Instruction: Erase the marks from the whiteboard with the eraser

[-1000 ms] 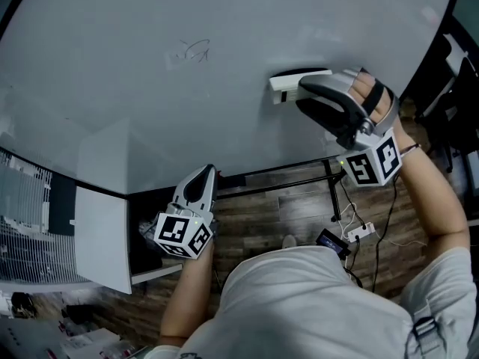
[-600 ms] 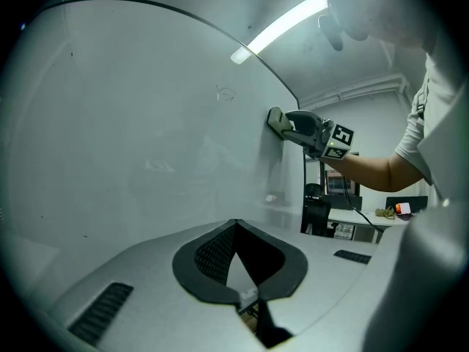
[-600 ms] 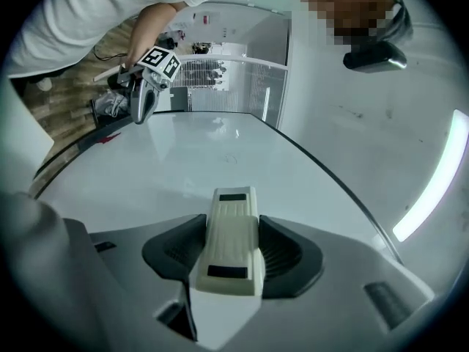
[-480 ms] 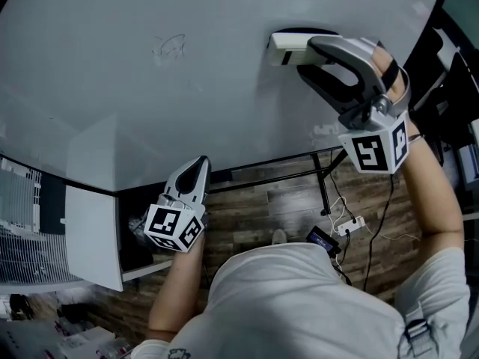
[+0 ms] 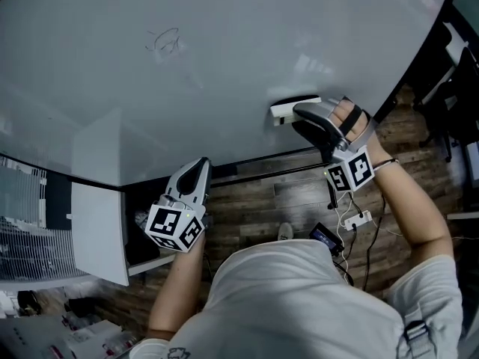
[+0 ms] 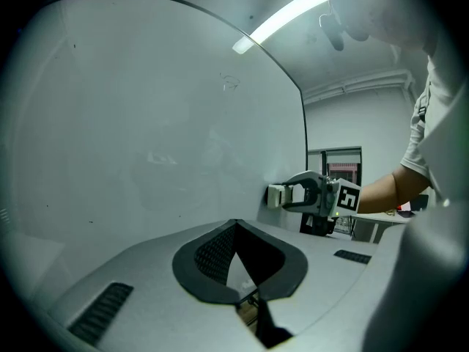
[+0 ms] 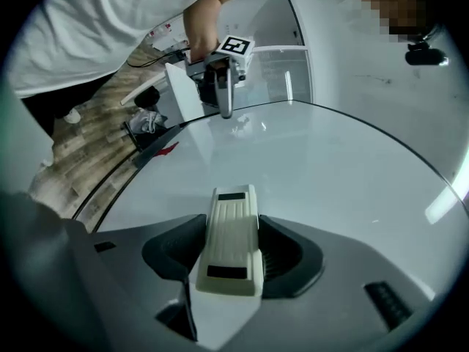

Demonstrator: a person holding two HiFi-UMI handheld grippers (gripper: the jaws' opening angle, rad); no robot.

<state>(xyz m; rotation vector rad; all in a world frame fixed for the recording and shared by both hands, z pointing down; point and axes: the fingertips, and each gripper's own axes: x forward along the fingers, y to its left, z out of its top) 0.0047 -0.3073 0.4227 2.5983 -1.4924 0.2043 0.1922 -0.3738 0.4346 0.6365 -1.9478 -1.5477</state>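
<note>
Right gripper (image 5: 303, 112): clamped on eraser (image 7: 231, 233), against whiteboard (image 5: 224, 21). Left gripper (image 5: 198, 169): closed, empty. Scribble (image 5: 163, 41), up-left of eraser: not yet erased.

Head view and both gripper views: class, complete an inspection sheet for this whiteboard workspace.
Surface: whiteboard, mostly clean, one faint scribble.
Job's things: eraser against the board, apart from the scribble.
Clutter: nothing seen on the board.
Grippers: right gripper shut on the eraser; left gripper shut, empty, off the board.
Cables: power strip and leads on the wooden floor.
Surroundings: white panel at left.
</note>
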